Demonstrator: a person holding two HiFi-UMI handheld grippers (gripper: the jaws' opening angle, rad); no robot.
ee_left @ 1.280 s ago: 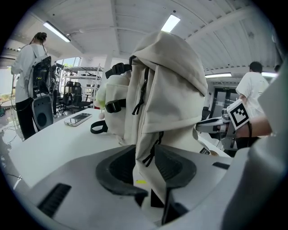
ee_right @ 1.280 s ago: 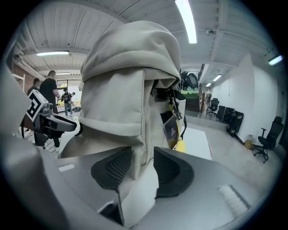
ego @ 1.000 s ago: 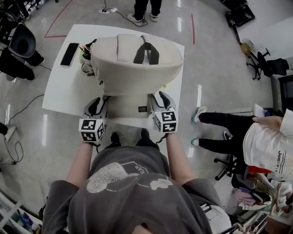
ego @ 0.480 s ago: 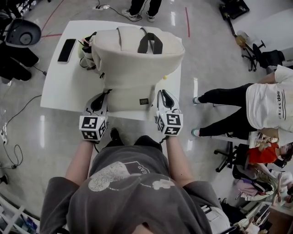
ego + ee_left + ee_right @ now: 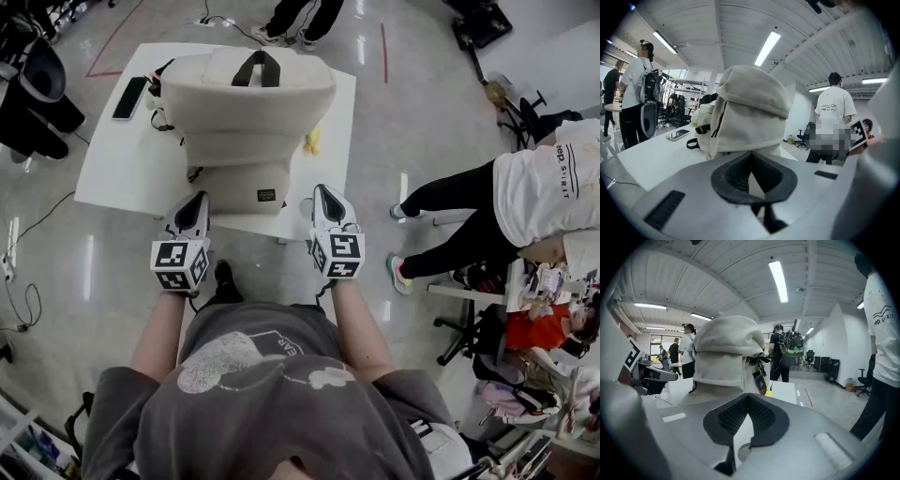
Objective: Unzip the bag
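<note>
Right now the cream backpack (image 5: 246,122) stands on the white desk (image 5: 112,178), toward the middle and running close to the near edge. Its long axis is upright: the base rests on the desk and the rounded top flap with the black carry handle (image 5: 255,67) faces the ceiling. The front pocket (image 5: 234,187) with its small dark label faces the person, and the shoulder-strap side is turned away.

The left claw (image 5: 198,198) is clenched with nothing between its jaws. The right claw (image 5: 322,190) has just been closing and is also clamped on nothing. Both hang at the near edge of the desk, one to each side of the front pocket and apart from the fabric.

The main risk is that the backpack is unbraced. If one claw tugs a zip pull while the other holds nothing, the soft upright bag would probably tip toward the person or slide off the near edge. A second risk is a missed grab: no zip pull can be picked out clearly in these views, though a dark line runs down the bag's side in the left gripper view, so a claw might pinch loose fabric or a strap instead. A sideways drag could also push the bag into the black phone (image 5: 129,97) at its left or onto the small yellow thing (image 5: 312,141) at its right.
</note>
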